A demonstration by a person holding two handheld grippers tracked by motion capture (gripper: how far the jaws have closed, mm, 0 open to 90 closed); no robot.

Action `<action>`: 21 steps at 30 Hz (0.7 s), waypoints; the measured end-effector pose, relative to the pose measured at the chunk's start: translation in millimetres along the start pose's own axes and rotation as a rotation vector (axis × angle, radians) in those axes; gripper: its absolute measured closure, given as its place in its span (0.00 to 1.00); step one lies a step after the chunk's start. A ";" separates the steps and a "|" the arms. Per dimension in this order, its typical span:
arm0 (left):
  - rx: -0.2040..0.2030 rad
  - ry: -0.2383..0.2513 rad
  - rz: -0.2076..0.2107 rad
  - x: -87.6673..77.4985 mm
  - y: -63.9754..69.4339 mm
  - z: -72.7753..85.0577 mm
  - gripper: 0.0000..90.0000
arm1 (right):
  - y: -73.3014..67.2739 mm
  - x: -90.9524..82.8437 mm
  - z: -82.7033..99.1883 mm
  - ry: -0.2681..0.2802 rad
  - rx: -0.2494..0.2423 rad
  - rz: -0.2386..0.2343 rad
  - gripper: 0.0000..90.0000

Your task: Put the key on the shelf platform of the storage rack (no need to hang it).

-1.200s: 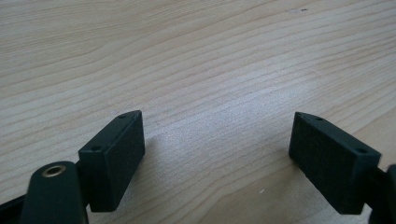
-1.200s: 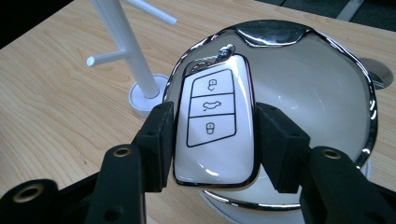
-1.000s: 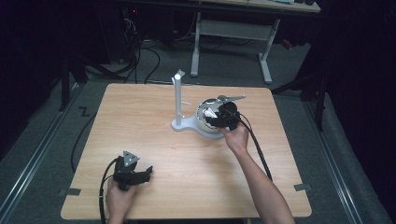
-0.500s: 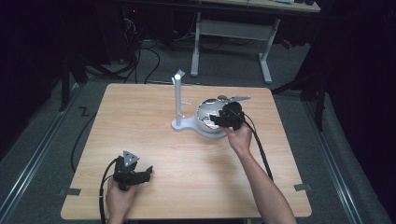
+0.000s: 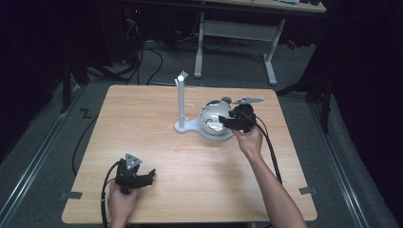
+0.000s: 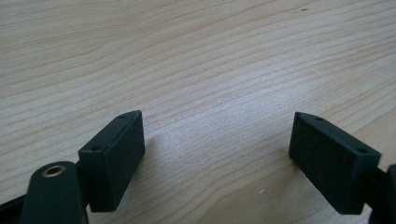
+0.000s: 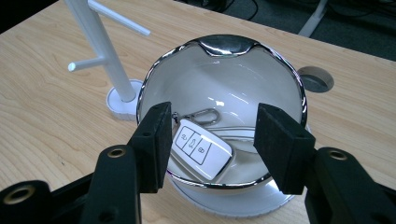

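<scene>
A white car key fob point(image 7: 201, 149) with a metal clip point(image 7: 201, 115) lies inside a shiny chrome bowl point(image 7: 229, 44) at the table's far middle. My right gripper point(image 7: 214, 128) hovers over the bowl's near rim. Its jaws have just been opening and stand apart, with the fob lying below and between them and neither pad pressing on it. In the high view the right gripper point(image 5: 224, 121) sits at the bowl's point(image 5: 209, 107) right side. My left gripper point(image 5: 147, 176) rests open near the front left of the table, with bare wood between its pads point(image 6: 116, 154).
A white stand point(image 5: 181, 102) with short pegs rises just left of the bowl, its base point(image 7: 122, 100) touching it. A round cable hole point(image 7: 315, 79) lies behind the bowl. A desk frame and cables fill the dark floor beyond the table's far edge.
My right gripper has drawn back a little to the right from over the bowl. The left gripper has stayed where it was.
</scene>
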State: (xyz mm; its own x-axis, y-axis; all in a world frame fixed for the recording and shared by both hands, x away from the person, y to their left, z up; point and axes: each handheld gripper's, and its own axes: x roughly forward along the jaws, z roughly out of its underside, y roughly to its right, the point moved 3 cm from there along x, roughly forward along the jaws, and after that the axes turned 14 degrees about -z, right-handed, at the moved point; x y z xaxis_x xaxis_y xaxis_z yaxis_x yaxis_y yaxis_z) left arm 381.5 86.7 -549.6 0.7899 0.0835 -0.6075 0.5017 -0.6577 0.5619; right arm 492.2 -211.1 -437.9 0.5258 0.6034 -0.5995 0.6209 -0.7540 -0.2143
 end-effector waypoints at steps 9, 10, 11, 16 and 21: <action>-0.002 -0.001 -0.001 0.0 0.1 0.0 0.21 | 5.9 -14.2 8.5 0.033 0.027 0.002 0.51; -0.001 -0.001 0.000 0.0 0.0 0.0 0.21 | 6.7 -15.8 9.3 0.032 0.030 0.003 0.51; -0.001 -0.001 0.000 0.0 0.0 0.0 0.21 | 8.1 -18.4 10.2 0.035 0.032 0.005 0.51; -0.001 -0.001 0.000 -0.1 0.0 0.0 0.21 | 9.7 -27.8 11.8 0.054 0.040 0.001 0.51; -0.003 0.000 0.000 0.0 0.1 0.0 0.21 | 11.9 -31.9 16.5 0.071 0.046 -0.001 0.51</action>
State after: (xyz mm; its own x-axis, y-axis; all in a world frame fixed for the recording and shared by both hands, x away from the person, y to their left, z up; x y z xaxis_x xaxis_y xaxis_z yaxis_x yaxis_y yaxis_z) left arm 381.6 86.6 -549.5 0.7897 0.0834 -0.6078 0.5028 -0.6557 0.5633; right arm 473.2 -243.6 -434.1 0.5658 0.6198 -0.5438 0.5948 -0.7636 -0.2514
